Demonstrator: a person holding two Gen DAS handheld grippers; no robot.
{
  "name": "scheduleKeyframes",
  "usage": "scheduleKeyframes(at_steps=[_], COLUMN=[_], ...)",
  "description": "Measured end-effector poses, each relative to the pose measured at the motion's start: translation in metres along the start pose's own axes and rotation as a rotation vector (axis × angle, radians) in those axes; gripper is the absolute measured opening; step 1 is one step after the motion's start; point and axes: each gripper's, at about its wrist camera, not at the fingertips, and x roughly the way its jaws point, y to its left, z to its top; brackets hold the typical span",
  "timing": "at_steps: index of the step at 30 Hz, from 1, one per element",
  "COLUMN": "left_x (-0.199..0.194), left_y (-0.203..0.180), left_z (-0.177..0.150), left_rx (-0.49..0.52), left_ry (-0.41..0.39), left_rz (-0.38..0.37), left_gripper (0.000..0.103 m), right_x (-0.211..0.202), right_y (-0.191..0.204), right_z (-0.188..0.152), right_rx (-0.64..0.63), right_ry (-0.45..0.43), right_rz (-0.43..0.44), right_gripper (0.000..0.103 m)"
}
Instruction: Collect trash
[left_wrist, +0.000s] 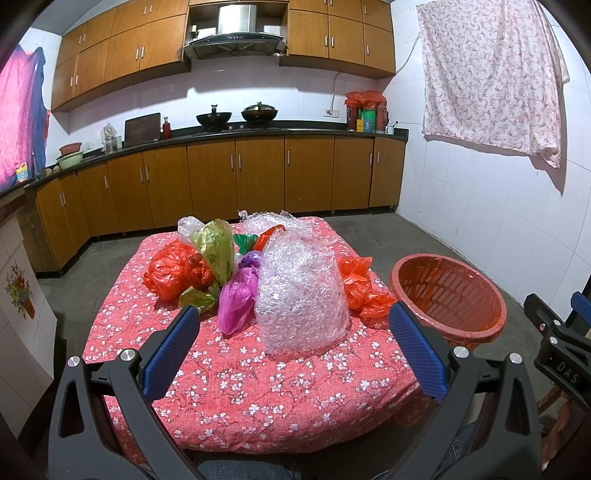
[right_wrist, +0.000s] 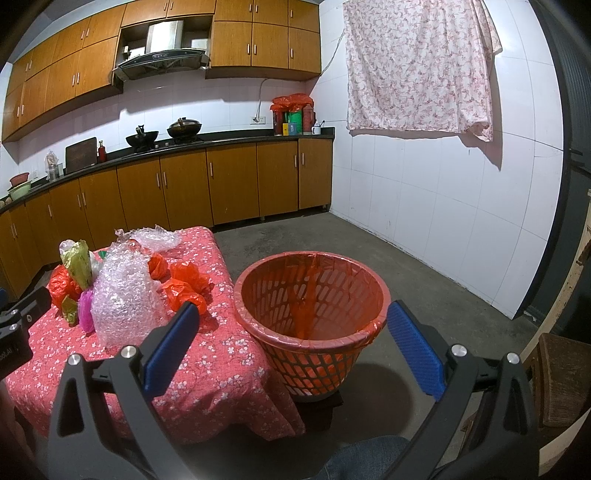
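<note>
Blue-padded left claw (left_wrist: 291, 343) spread wide, empty, short of bubble wrap (left_wrist: 301, 291) on the worktop (left_wrist: 258, 398). Right claw (right_wrist: 291, 345) likewise spread, facing the lined red basket (right_wrist: 314, 295). Nothing collected yet; next, probably: close on the wrap, carry to basket.

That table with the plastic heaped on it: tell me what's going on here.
A person holds a two-finger gripper in each hand, and both are open and empty. The left gripper faces the bubble wrap at the front of a pile of crumpled plastic bags on the table's floral cloth. The right gripper points toward the red basket, lined with a red bag, which stands on the floor beside the table. No trash appears to have gone into the basket yet.
</note>
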Motion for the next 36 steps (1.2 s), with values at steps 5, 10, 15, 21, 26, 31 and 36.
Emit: scheduleKeyframes(at_steps=[5, 10, 15, 21, 26, 31, 36], left_x=[0.000, 0.000, 0.000, 0.000, 0.005, 0.016, 0.030], left_y=[0.000, 0.000, 0.000, 0.000, 0.007, 0.028, 0.059], left_z=[0.000, 0.000, 0.000, 0.000, -0.004, -0.012, -0.017], left_rx=[0.000, -0.001, 0.000, -0.002, -0.008, -0.045, -0.093], left_ry=[0.001, 0.000, 0.001, 0.003, 0.014, 0.045, 0.071], left_rz=[0.000, 0.000, 0.000, 0.003, 0.026, 0.075, 0.127], left_gripper=[0.101, 0.101, 0.101, 0.101, 0.101, 0.101, 0.101], right_x=[0.001, 0.002, 0.000, 0.003, 0.008, 0.032, 0.059], right_y=[0.000, 0.001, 0.001, 0.003, 0.007, 0.009, 0.021], right_z=[0.000, 0.000, 0.003, 0.000, -0.003, 0.000, 0.005], right_rx=[0.001, 0.001, -0.002, -0.004, -0.004, 0.035, 0.043], right_ry=[0.000, 0.001, 0.000, -0.001, -0.002, 0.027, 0.061], right_rz=[-0.001, 0.000, 0.000, 0.000, 0.023, 0.088, 0.164], right_gripper=[0.099, 0.099, 0.099, 0.099, 0.099, 0.099, 0.090])
